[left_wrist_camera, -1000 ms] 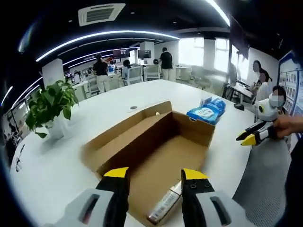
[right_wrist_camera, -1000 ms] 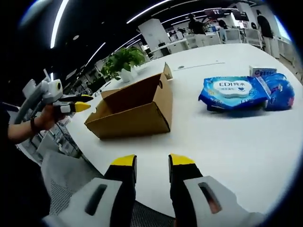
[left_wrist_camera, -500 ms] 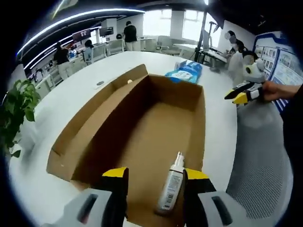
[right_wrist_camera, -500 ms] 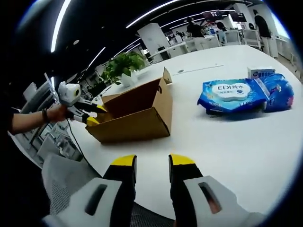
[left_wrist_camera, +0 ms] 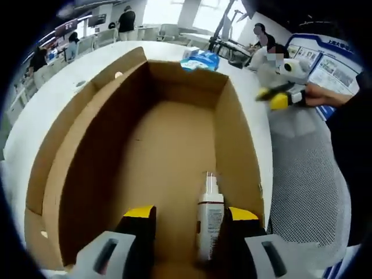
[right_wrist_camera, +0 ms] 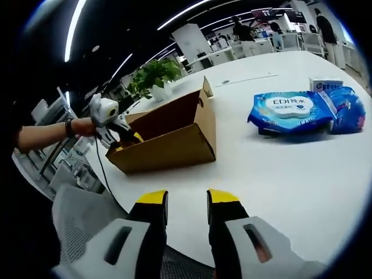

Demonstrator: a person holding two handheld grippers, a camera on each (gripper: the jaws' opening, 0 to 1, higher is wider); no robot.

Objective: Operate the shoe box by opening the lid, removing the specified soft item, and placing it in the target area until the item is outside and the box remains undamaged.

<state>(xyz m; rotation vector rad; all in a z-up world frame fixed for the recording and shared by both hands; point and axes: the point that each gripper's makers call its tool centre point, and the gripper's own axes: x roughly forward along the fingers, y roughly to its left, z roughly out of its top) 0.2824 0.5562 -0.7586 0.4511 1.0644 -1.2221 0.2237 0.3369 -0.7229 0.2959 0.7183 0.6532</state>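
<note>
White counter (right_wrist_camera: 279, 168) carries everything; the open cardboard shoe box (left_wrist_camera: 168, 145) sits near its edge, lid folded back at 10 o'clock in the left gripper view. W/ the box this close to the edge, a push on the near wall could slide it off or crease the thin card.

Blue wet-wipes pack (right_wrist_camera: 290, 110), the likely soft item, lies outside the box already, at 2 o'clock in the right gripper view, well apart from the box, w/ a 2nd blue pack just beside it.

Spray bottle (left_wrist_camera: 209, 218) lies inside the box at 6 o'clock, between the left gripper (left_wrist_camera: 189, 212) fingers, which are open and hold nothing. Risk: closing here grabs the hard bottle, not the soft thing, or drags a fingertip into the box floor.

Right gripper (right_wrist_camera: 187, 199) hovers over bare counter, fingers a little apart, nothing held.
</note>
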